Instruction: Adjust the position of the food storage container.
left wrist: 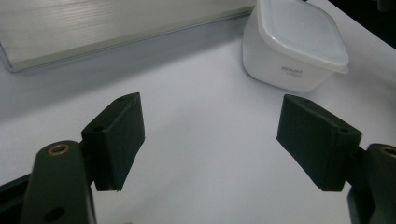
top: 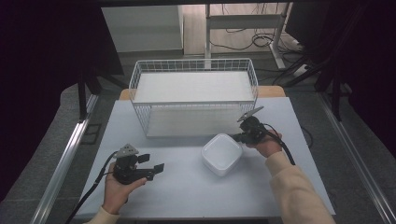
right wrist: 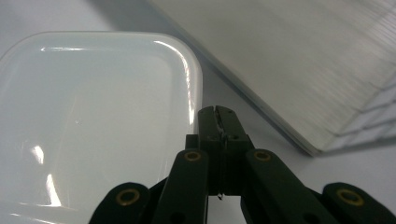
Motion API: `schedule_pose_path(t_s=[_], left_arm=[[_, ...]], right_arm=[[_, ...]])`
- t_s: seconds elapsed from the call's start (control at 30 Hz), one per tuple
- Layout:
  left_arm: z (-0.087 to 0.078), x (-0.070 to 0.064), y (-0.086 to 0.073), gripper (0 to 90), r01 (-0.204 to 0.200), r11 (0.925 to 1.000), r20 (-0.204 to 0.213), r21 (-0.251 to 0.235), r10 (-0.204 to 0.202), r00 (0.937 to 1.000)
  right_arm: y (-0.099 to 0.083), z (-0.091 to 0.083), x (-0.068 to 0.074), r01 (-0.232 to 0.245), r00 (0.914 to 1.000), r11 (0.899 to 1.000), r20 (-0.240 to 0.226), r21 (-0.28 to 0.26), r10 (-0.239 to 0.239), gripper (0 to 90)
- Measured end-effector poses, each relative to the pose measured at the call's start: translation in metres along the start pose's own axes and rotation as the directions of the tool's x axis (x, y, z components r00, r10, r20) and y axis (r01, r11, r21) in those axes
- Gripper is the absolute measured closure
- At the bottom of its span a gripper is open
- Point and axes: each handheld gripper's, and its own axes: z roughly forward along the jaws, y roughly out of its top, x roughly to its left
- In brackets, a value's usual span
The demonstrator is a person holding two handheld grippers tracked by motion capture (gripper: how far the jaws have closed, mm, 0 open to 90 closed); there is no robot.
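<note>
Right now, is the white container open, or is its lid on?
The lid is on. The white container carries a translucent lid flat across its rim in the left gripper view; the right gripper, shut, sits at its edge.

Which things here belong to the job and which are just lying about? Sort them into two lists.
In the job:
- white lidded container
- right gripper, shut at the container's edge
- left gripper, open, aimed toward the container

Just about:
- white wire basket rack, untouched behind the container
- cables on the floor beyond the table
</note>
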Motion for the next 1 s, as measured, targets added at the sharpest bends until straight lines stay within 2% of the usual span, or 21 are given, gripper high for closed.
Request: schedule_pose_path(t_s=[0.4, 0.63, 1.0], left_arm=[[0.0, 0.0, 0.0, 22.7, -0.001, 1.0, -0.003, 0.002, 0.001, 1.0], [-0.001, 0.001, 0.0, 22.8, 0.0, 1.0, -0.003, 0.0, 0.0, 1.0], [-0.002, 0.001, 0.0, 22.8, -0.002, 1.0, -0.004, 0.0, 0.002, 1.0]], right_arm=[[0.015, 0.016, 0.037, 0.077, 0.995, 0.997, -0.063, -0.004, -0.078, 89.4], [0.02, 0.023, 0.049, 0.105, 0.991, 0.994, -0.083, -0.007, -0.105, 89.4], [0.032, 0.036, 0.077, 0.177, 0.974, 0.984, -0.14, -0.017, -0.178, 89.4]])
